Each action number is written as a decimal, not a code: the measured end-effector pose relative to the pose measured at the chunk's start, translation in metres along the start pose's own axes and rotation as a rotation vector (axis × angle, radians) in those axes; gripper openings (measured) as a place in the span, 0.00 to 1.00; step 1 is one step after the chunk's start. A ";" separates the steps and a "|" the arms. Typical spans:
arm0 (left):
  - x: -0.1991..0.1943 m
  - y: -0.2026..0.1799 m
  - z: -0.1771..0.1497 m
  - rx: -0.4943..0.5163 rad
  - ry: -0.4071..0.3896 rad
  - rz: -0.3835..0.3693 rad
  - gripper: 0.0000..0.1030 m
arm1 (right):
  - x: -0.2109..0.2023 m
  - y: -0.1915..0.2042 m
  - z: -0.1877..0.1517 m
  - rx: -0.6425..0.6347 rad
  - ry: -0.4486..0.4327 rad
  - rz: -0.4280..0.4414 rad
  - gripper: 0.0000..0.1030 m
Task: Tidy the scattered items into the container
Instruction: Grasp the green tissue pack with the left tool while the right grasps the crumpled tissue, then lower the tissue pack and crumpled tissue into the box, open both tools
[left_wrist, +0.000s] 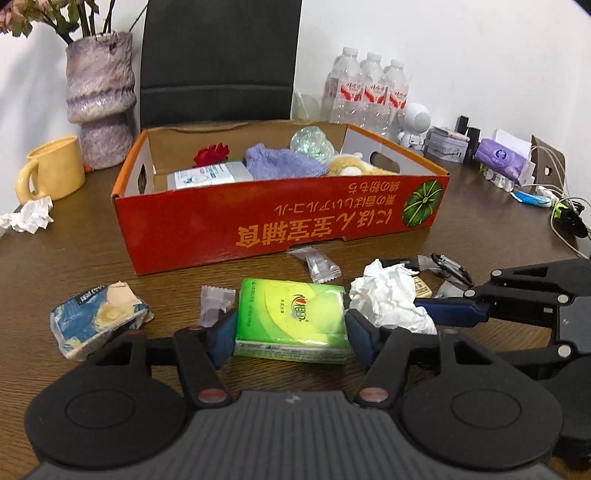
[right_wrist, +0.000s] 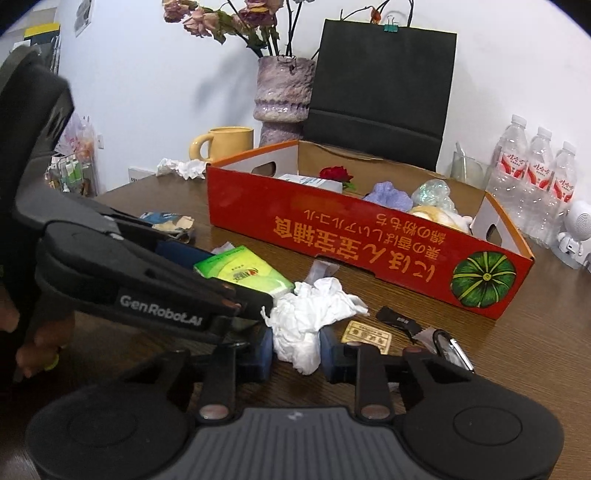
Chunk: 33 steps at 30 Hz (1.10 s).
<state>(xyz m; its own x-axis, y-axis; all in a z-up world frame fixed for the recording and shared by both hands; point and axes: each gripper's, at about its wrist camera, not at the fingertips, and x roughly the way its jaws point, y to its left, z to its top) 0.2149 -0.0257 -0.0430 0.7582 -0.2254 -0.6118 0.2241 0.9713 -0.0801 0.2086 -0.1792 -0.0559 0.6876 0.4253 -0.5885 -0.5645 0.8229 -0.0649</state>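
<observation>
Both tongs look clamped, left tongs (left_wrist: 291, 332) on the green tissue packet (left_wrist: 291, 317), right tongs (right_wrist: 296, 350) on the crumpled white tissue (right_wrist: 310, 317), which might tear free.

Between our left gripper's (left_wrist: 291, 334) matt black plastic arms and blue pads we saw a green tissue pack (left_wrist: 291, 319) in glossy film, and between our right gripper's (right_wrist: 295, 350) pads a wad of crumpled white paper (right_wrist: 308, 317), soft and matt. Both lay on a dark wood-grain table (left_wrist: 92, 243) with a slight sheen. Beyond the tongs stood a red cardboard box (left_wrist: 280, 221), smooth and printed outside, raw brown inside, holding a lilac knitted cloth (left_wrist: 282, 162).
</observation>
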 end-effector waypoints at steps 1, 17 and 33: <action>-0.002 0.000 0.000 -0.001 -0.010 0.003 0.61 | -0.002 0.000 -0.001 0.000 -0.006 -0.001 0.23; -0.072 0.019 0.050 -0.134 -0.256 0.075 0.62 | -0.054 -0.053 0.030 0.186 -0.179 -0.021 0.23; 0.035 0.061 0.133 -0.299 -0.207 0.193 0.62 | 0.048 -0.128 0.118 0.285 -0.127 -0.085 0.23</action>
<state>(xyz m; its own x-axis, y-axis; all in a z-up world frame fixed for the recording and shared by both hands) 0.3363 0.0157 0.0354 0.8830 -0.0174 -0.4691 -0.0994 0.9697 -0.2231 0.3679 -0.2196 0.0194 0.7883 0.3795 -0.4843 -0.3643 0.9222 0.1297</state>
